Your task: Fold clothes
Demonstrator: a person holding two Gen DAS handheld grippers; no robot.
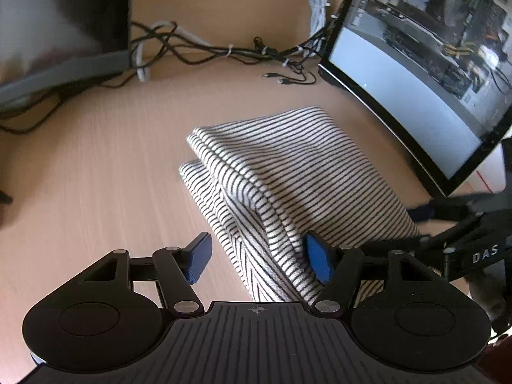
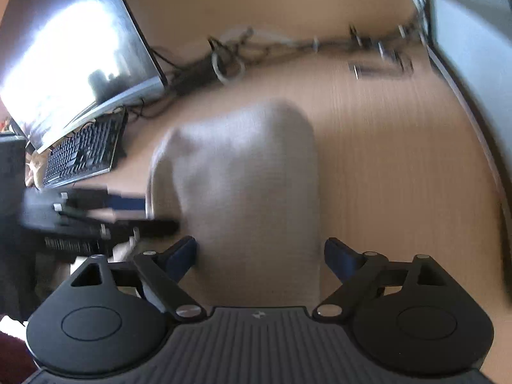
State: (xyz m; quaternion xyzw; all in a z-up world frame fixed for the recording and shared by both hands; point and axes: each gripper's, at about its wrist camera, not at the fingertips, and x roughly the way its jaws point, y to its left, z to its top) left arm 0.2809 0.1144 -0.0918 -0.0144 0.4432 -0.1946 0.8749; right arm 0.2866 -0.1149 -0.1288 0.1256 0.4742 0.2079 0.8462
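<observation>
2 grippers wide open: left gripper (image 1: 260, 260) & right gripper (image 2: 260, 256) both straddle folded striped shirt (image 1: 288, 172) on desk (image 1: 96, 176), gripping nothing.

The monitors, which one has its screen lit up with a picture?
The right monitor: its screen shows a picture above a white band; the left monitor is dark.

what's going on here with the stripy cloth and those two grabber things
A person is folding a striped garment on a wooden desk with two handheld grippers. It already lies folded in layers. The left gripper is open around its near edge; the right gripper is open too, straddling the near end.
</observation>
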